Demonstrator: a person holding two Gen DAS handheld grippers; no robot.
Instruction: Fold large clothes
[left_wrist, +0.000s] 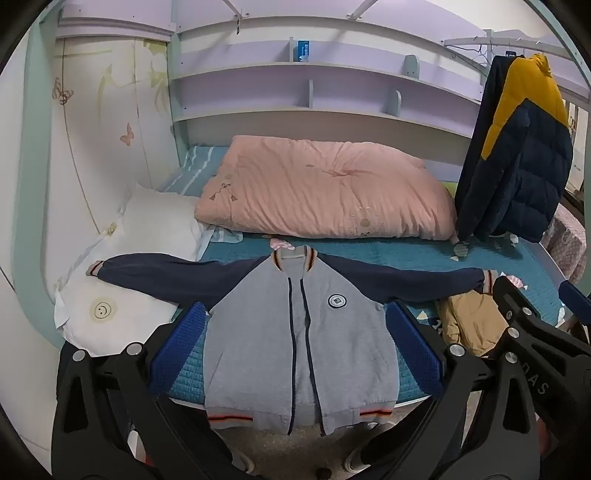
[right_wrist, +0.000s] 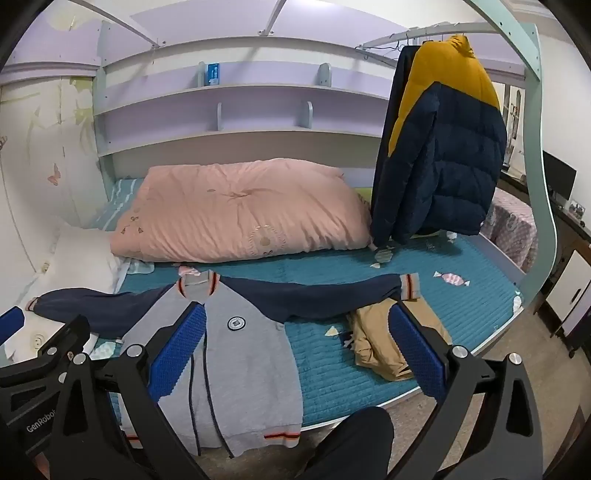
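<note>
A grey jacket (left_wrist: 299, 343) with navy sleeves lies flat and face up on the teal bed (left_wrist: 406, 254), sleeves spread left and right, hem hanging over the front edge. It also shows in the right wrist view (right_wrist: 243, 362). My left gripper (left_wrist: 295, 347) is open and empty, held above the jacket's body, a blue pad (left_wrist: 181, 343) to each side. My right gripper (right_wrist: 295, 354) is open and empty, to the right of the left one, over the jacket's right half and the bed.
A folded tan garment (right_wrist: 384, 343) lies on the bed under the jacket's right cuff. A pink quilt (left_wrist: 325, 188) lies at the back. A white pillow (left_wrist: 147, 236) is at the left. A navy and yellow puffer coat (right_wrist: 443, 147) hangs at the right.
</note>
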